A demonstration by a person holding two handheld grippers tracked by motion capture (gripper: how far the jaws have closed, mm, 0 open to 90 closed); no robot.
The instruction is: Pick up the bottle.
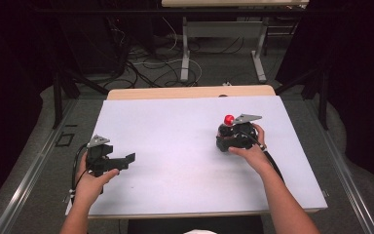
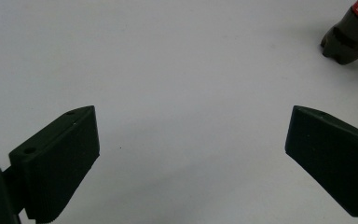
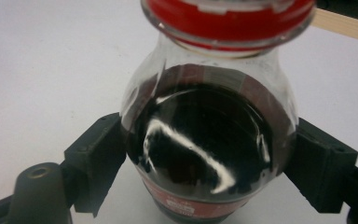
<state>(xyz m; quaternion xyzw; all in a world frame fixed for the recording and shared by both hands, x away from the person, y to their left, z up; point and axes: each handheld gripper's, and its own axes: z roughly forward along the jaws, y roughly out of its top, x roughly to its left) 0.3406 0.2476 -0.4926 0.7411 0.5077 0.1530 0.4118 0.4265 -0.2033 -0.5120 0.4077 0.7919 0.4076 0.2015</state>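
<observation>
On the table (image 1: 175, 195), right tongs (image 3: 205, 154) clamp a bottle (image 3: 205, 140); left tongs (image 2: 191, 154) gape wide.

White print on red label of bottle (image 2: 352, 32), at 1 o'clock in left gripper view: too small, cropped, unreadable. Label (image 3: 186, 205) print in right gripper view blurred.

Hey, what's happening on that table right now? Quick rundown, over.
Left gripper open, holding nothing, low over the white table. Right gripper clamped on red-capped bottle of dark liquid, standing upright. Nothing in the way.
</observation>
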